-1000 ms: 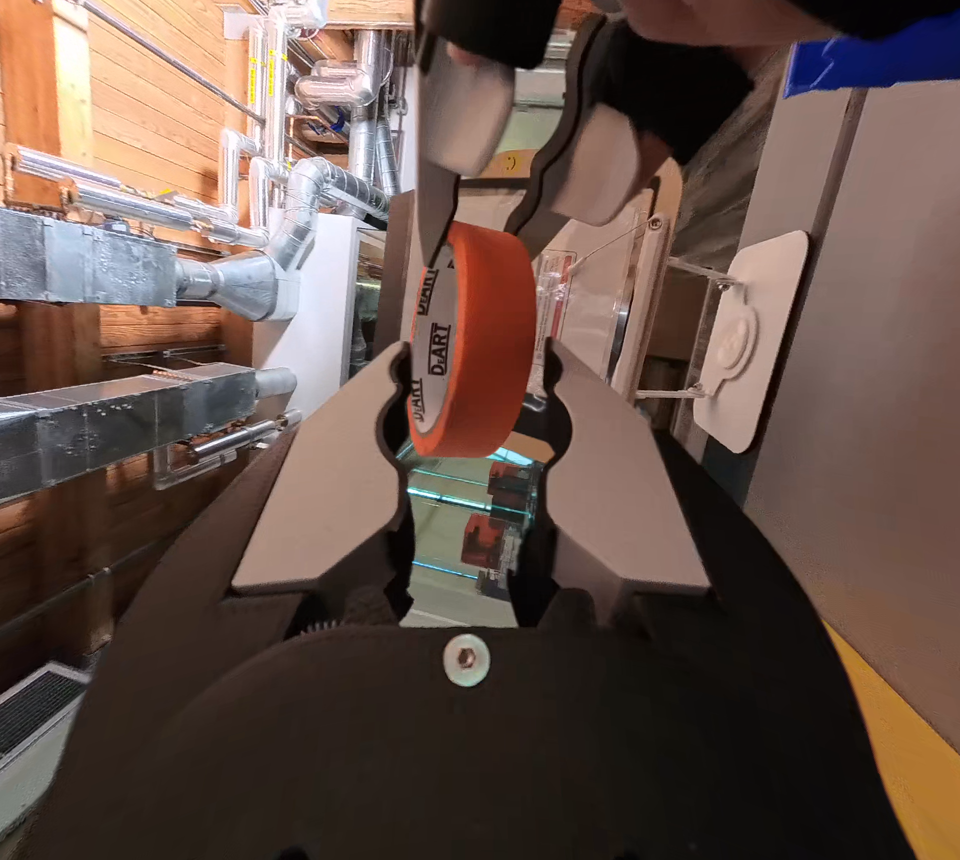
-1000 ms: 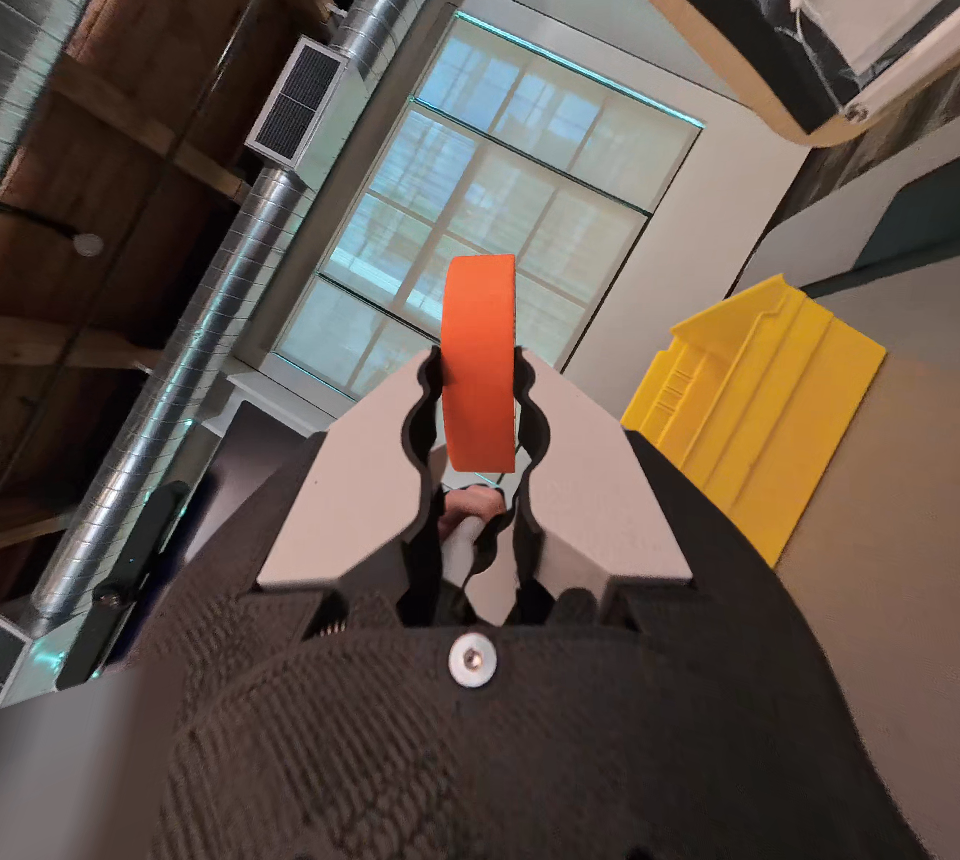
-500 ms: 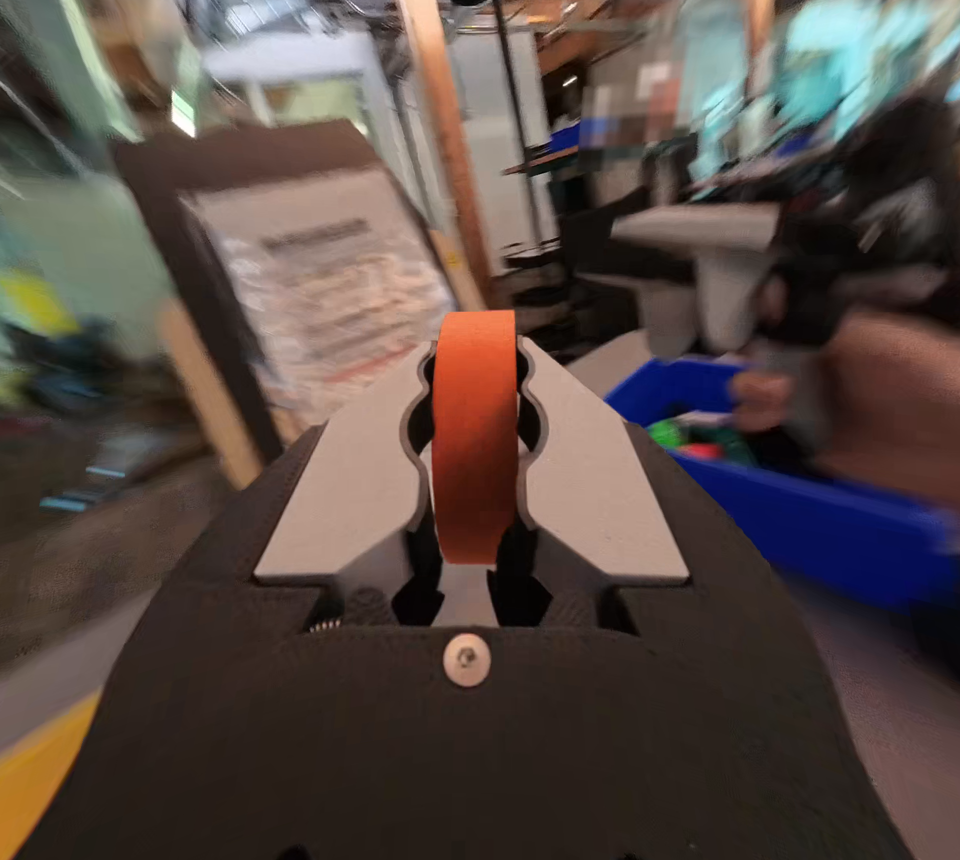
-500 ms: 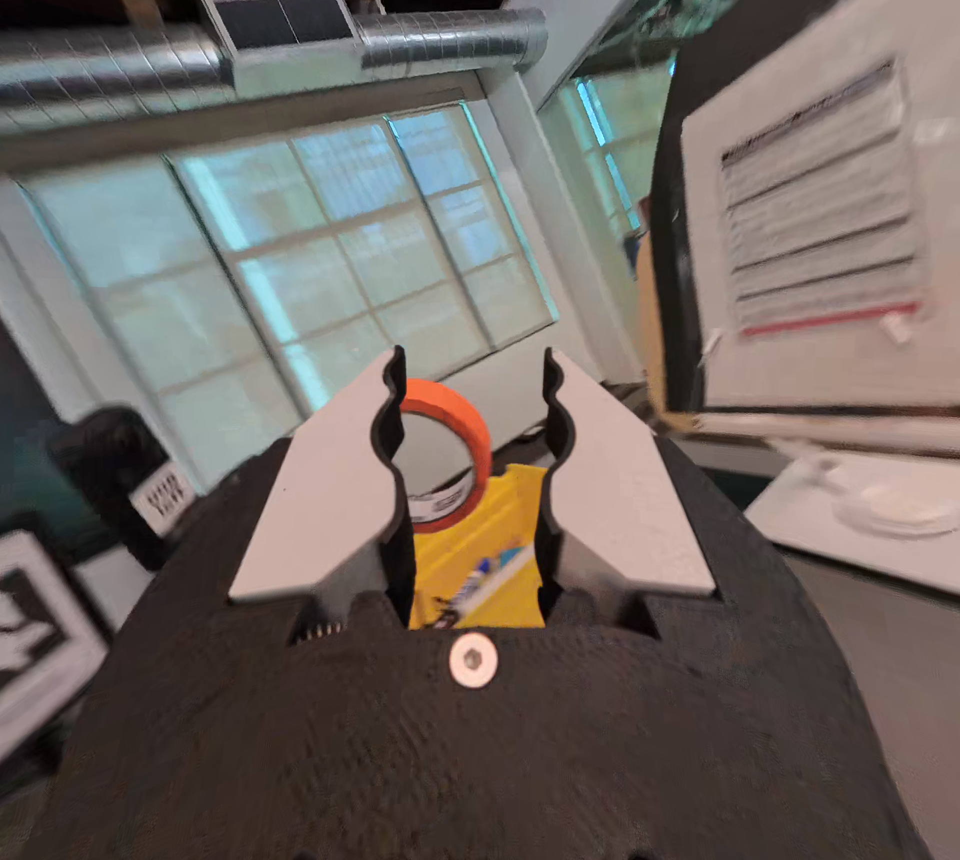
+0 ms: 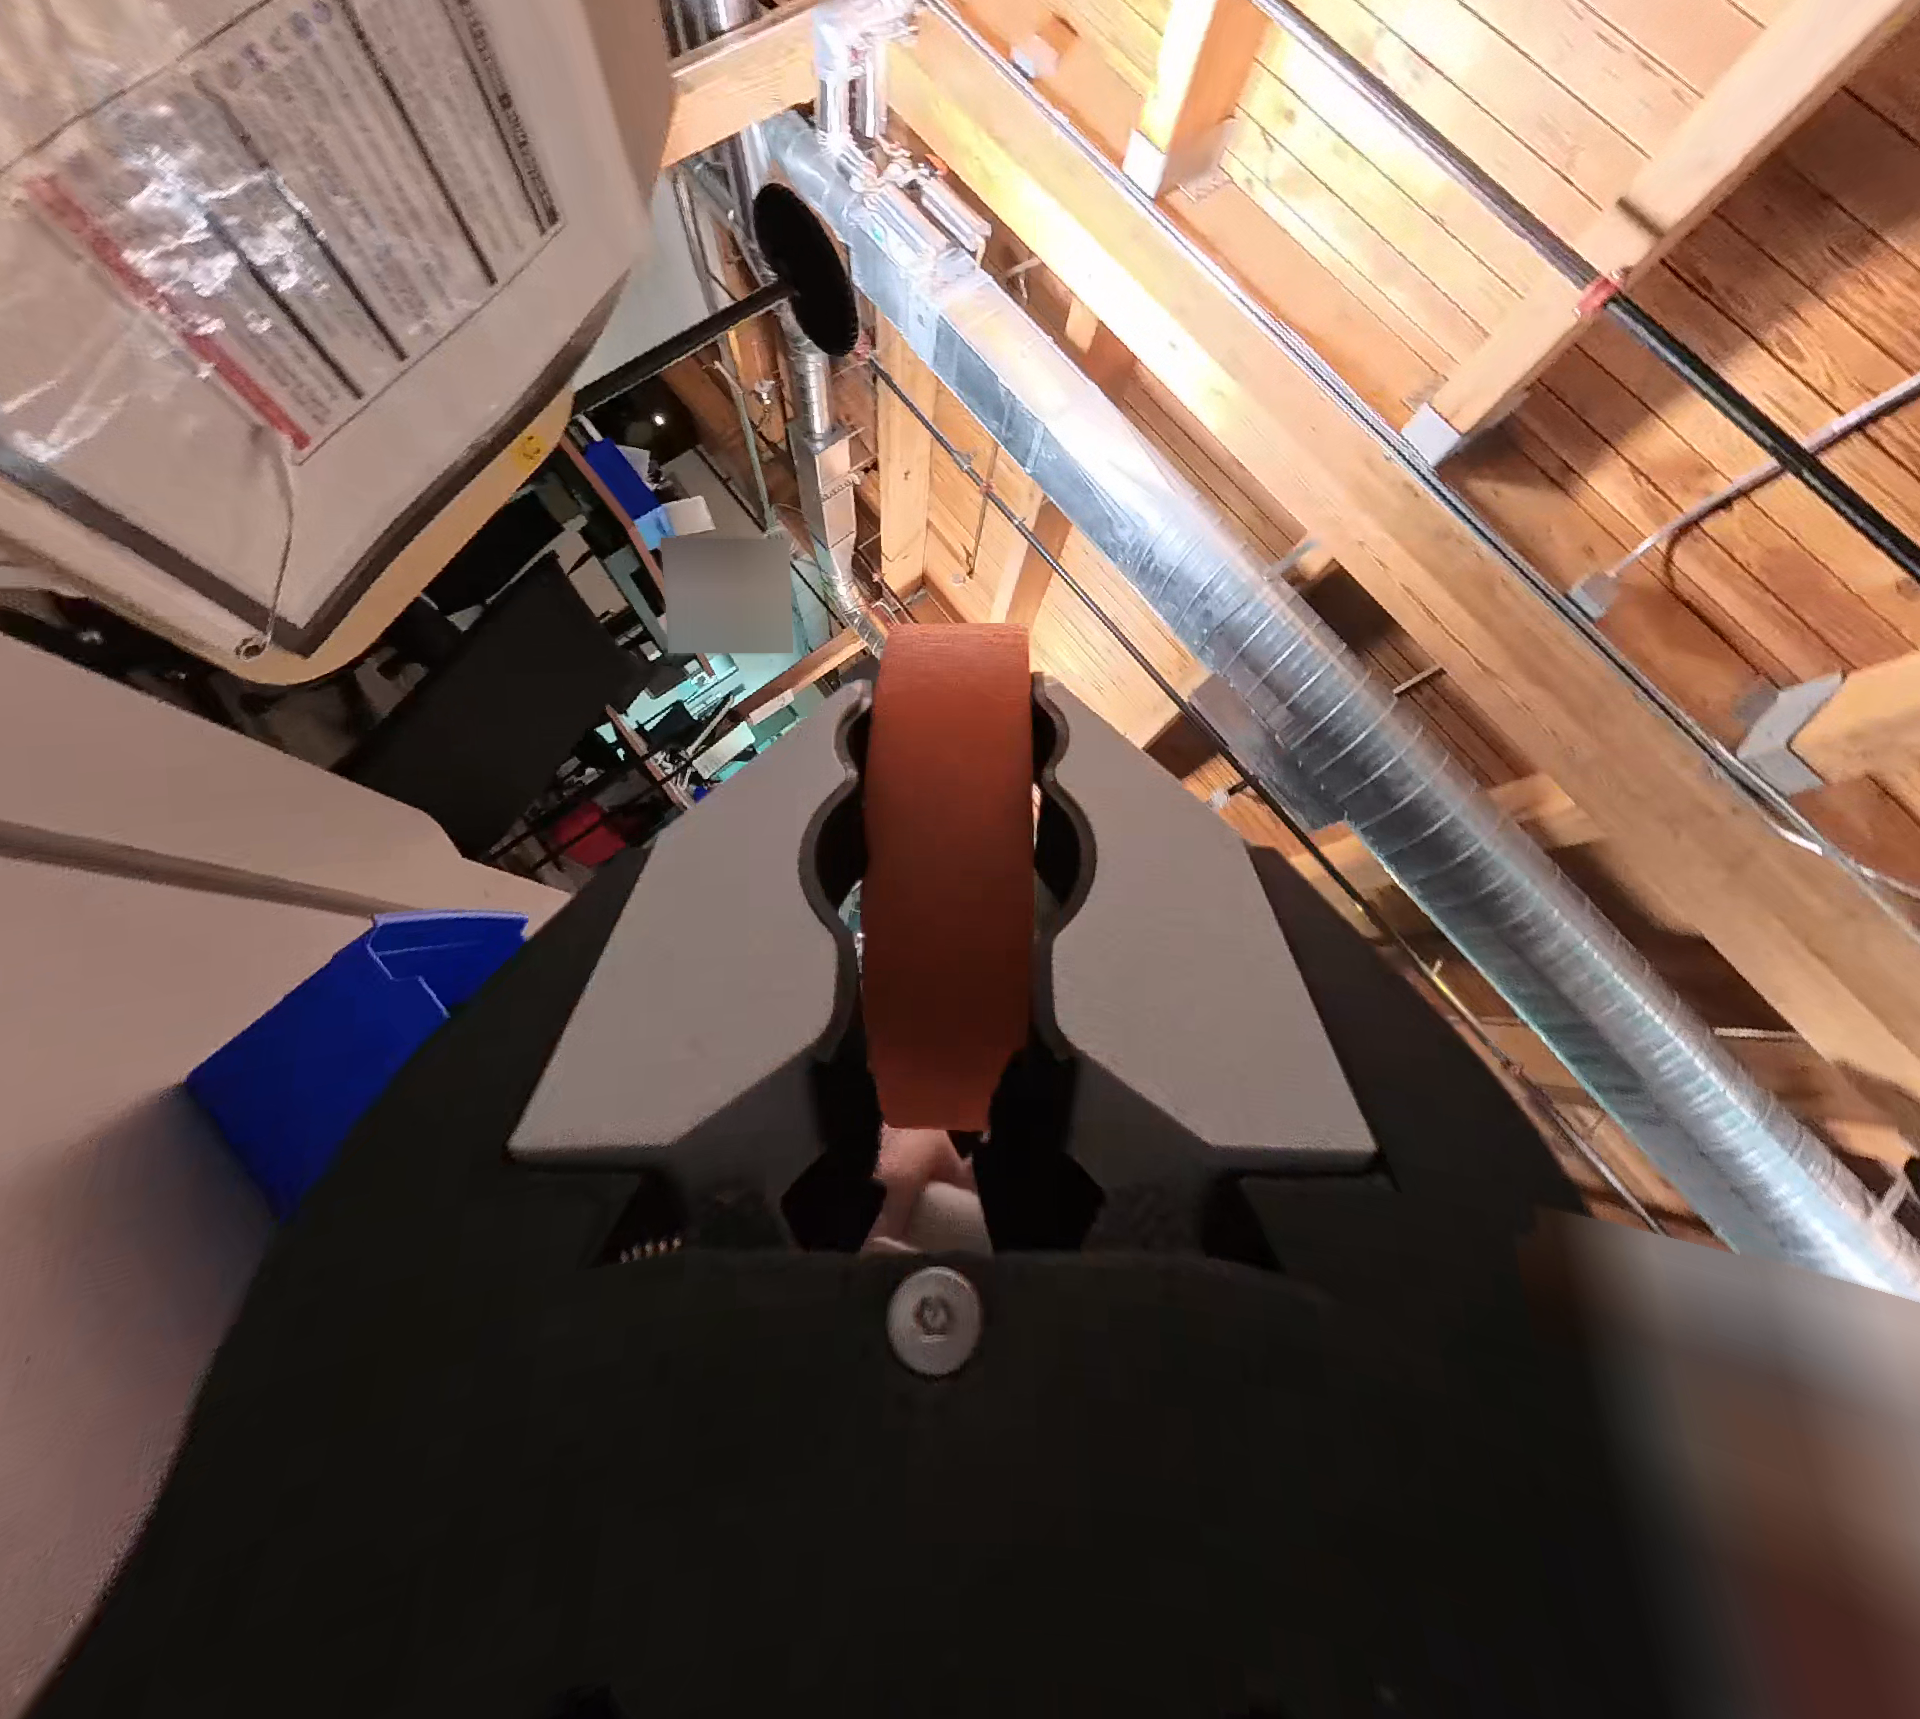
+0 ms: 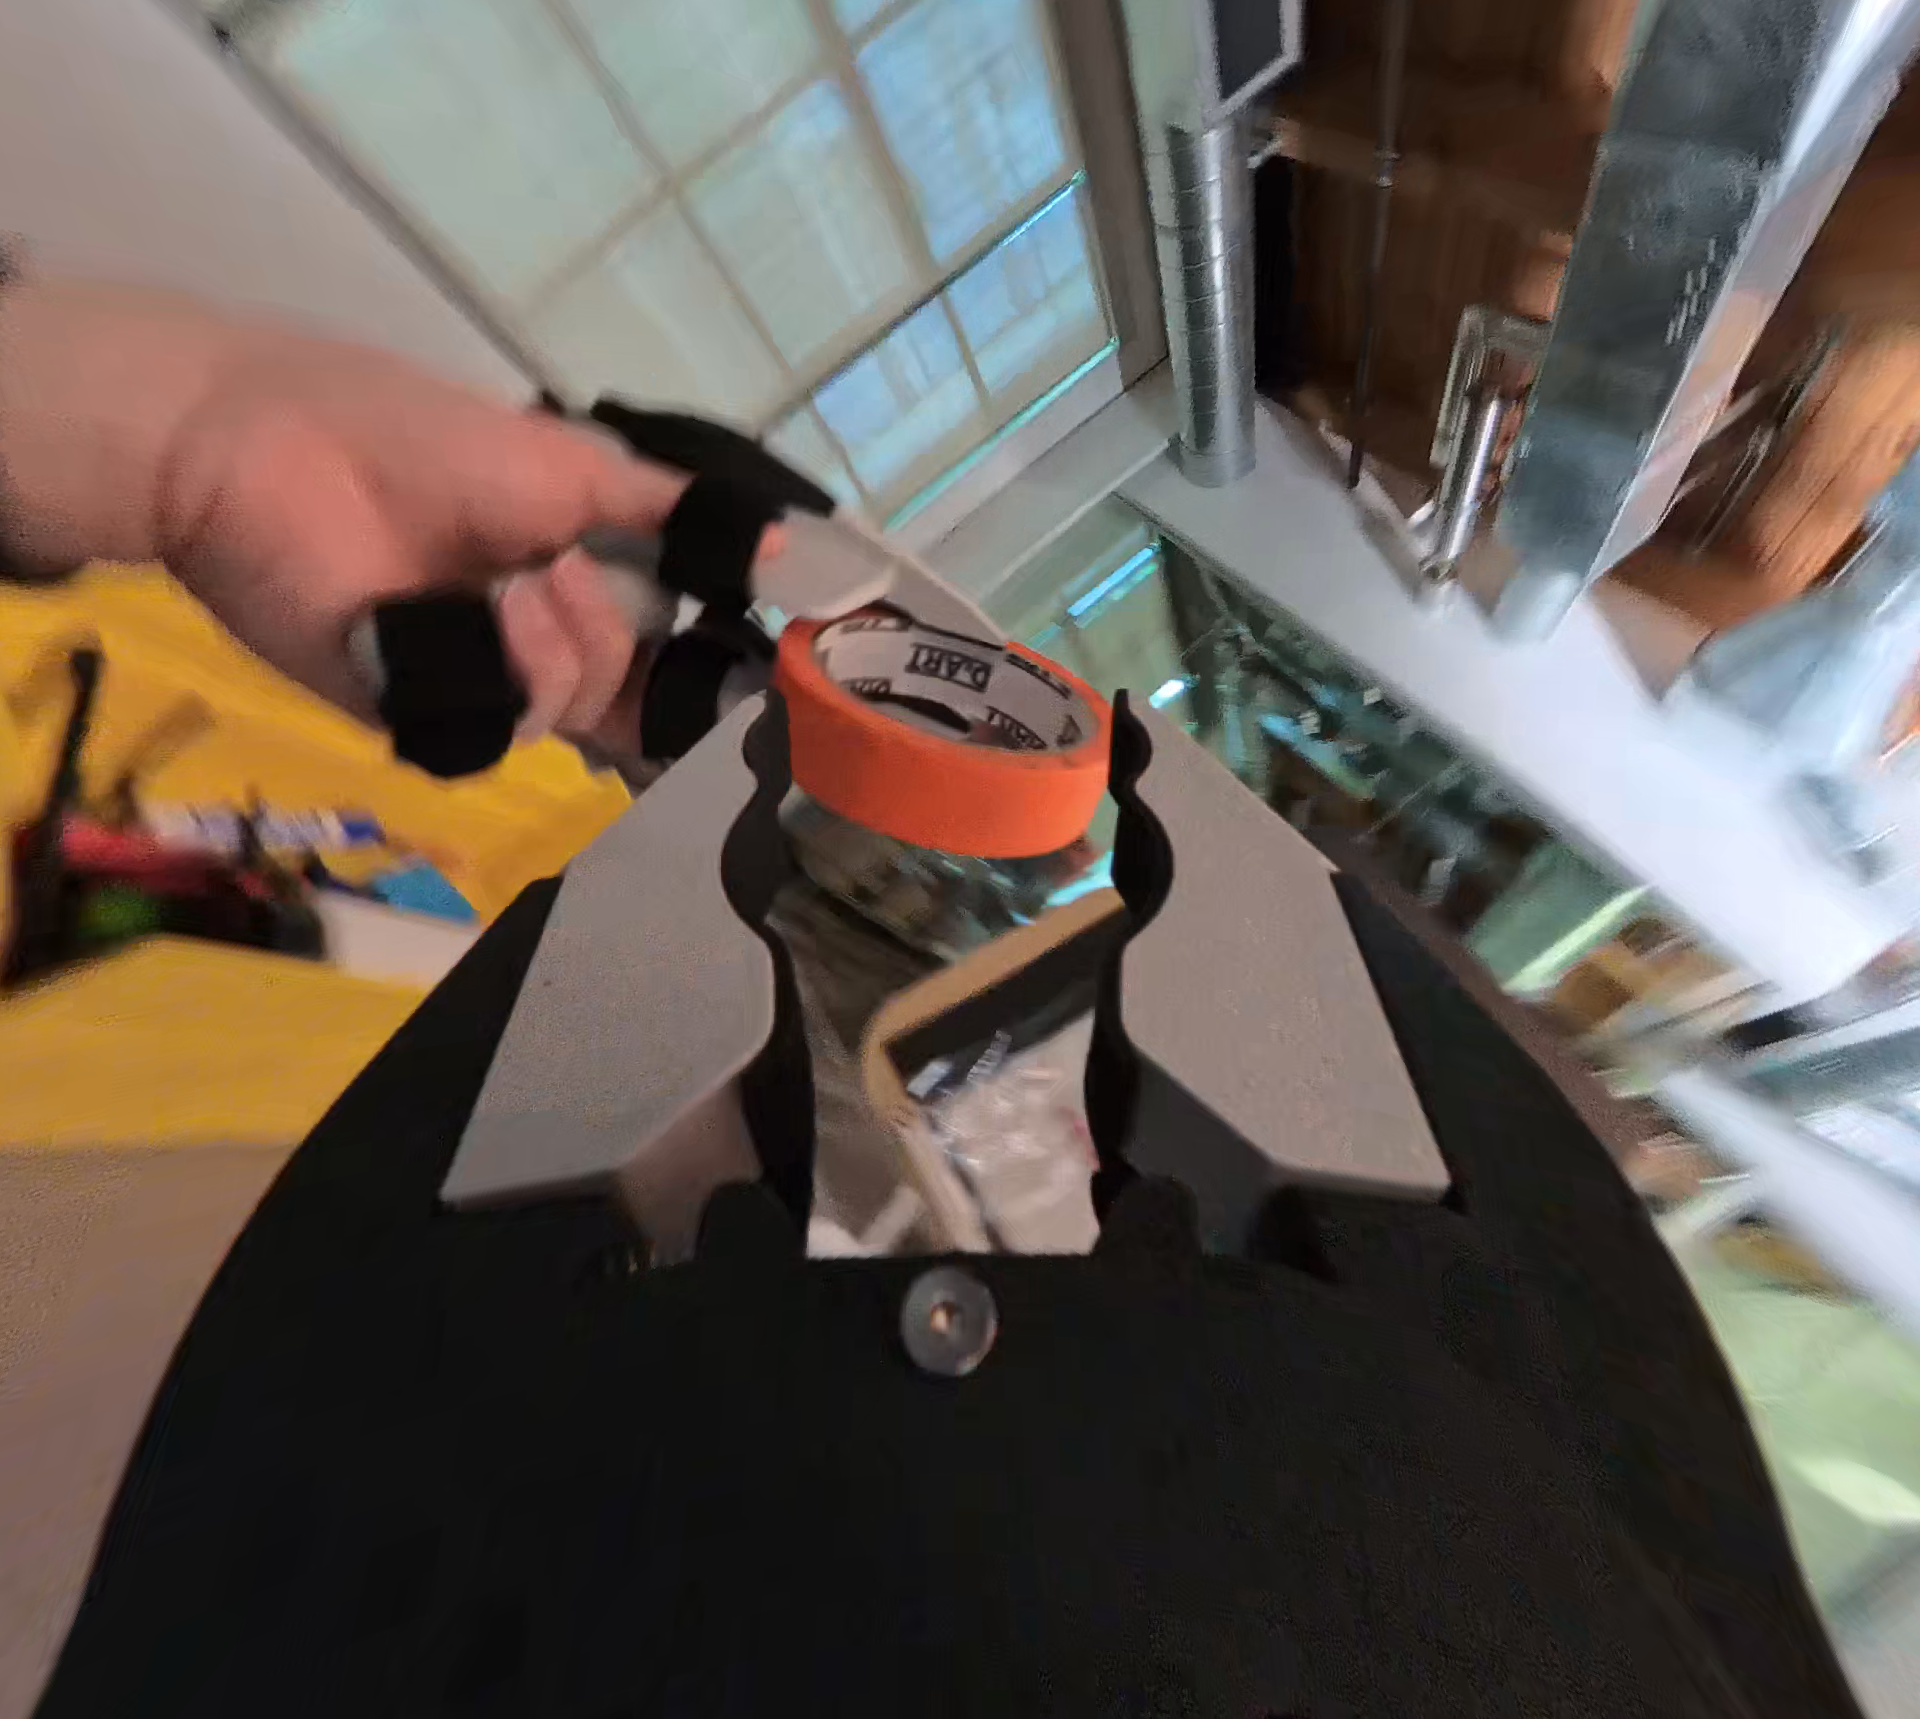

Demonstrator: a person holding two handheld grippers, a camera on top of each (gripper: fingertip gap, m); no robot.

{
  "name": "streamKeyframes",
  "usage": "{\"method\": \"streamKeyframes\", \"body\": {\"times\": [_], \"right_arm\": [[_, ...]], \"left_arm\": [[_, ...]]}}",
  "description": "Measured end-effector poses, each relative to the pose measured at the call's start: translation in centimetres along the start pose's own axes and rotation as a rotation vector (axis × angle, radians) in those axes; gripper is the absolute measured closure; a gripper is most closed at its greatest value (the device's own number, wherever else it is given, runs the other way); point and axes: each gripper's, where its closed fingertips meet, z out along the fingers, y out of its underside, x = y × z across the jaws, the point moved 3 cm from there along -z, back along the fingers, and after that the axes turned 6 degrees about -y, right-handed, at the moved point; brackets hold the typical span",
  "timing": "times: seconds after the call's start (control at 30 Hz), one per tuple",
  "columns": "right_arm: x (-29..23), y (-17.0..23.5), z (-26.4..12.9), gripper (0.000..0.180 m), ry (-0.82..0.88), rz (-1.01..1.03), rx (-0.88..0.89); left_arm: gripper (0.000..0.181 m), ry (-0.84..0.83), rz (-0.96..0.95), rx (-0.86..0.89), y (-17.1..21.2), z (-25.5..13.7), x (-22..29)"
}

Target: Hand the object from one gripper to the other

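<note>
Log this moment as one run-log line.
left hand-held gripper: shut on orange tape roll | right hand-held gripper: open, at roll | handover: pending

Left wrist view was mostly sharp: my left gripper (image 5: 951, 859) and the tape roll (image 5: 951, 890) in it were crisp but shaded. A warm bright patch glared on the wooden ceiling (image 5: 1455, 319), and the metal duct (image 5: 1351, 734) caught highlights. Lower corners smeared out, and straight beams bowed from the wide lens. Right wrist view was heavily motion-blurred: hand (image 6: 343, 516), yellow bin (image 6: 208, 734) and right edge streaked. Cool daylight came through the window (image 6: 675, 163). My right gripper (image 6: 940, 796) stayed sharp.
</note>
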Motion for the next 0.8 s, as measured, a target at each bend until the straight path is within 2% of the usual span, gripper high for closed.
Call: {"method": "streamKeyframes", "body": {"times": [0.1, 0.17, 0.27, 0.4, 0.5, 0.6, 0.7, 0.8], "right_arm": [[-2.8, 1.8, 1.6, 0.118, -0.017, -0.38, -0.211], [-3.6, 2.7, 2.2, 0.125, 0.014, -0.533, -0.279], [-4.1, 4.1, 2.5, 0.148, 0.002, -0.581, -0.351], [-3.0, 4.2, 2.1, 0.151, 0.011, -0.496, -0.368], [-1.3, 3.6, 1.5, 0.153, 0.051, -0.322, -0.33], [1.6, 3.8, 0.4, 0.154, 0.111, -0.071, -0.318], [4.3, 5.1, -0.8, 0.154, 0.125, 0.41, -0.244], [5.0, 7.3, -1.4, 0.154, 0.021, 0.975, -0.147]], "left_arm": [[0.155, -0.036, -0.051, -0.024, 0.9, 0.2, -0.8], [0.155, -0.103, -0.036, -0.053, 1.7, 0.4, -1.7], [0.155, -0.143, -0.025, -0.071, 2.5, 0.7, -2.5], [0.152, -0.069, -0.04, -0.103, 2.2, 0.8, -1.8], [0.13, -0.11, 0.021, -0.08, 1.1, 0.5, -2.0], [0.125, -0.139, 0.143, -0.027, -0.6, 0.0, -1.9], [0.129, -0.094, 0.235, -0.097, -0.2, 0.3, -0.9], [0.128, -0.089, 0.397, -0.27, 2.0, 1.0, -0.6]]}}
